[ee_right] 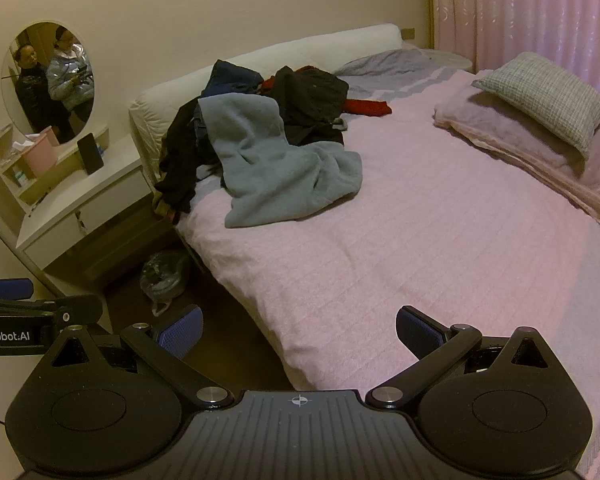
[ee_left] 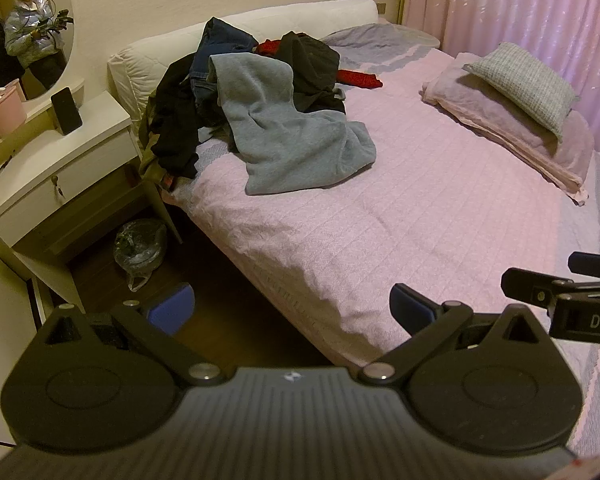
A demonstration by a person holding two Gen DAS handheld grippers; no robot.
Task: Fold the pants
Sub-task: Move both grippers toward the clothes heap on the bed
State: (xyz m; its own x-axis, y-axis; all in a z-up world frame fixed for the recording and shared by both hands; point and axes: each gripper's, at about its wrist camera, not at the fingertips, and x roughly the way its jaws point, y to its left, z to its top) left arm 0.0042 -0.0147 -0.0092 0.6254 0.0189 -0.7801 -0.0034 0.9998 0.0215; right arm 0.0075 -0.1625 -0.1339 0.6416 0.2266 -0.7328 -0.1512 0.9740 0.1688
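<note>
Left wrist view: left tool spread wide, empty, touching nothing, over near corner of bed. Right tool likewise wide, empty. Pants pile at bed's headboard end, well apart from both.

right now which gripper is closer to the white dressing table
Left. The left gripper hangs over the floor at the bed's corner, beside the dressing table. The right gripper sits farther right, over the bed edge.

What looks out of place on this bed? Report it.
A jumbled clothes pile sits near the headboard, unfolded. One dark garment hangs over the bed's edge toward the nightstand. The rest of the bed looks tidy.
</note>
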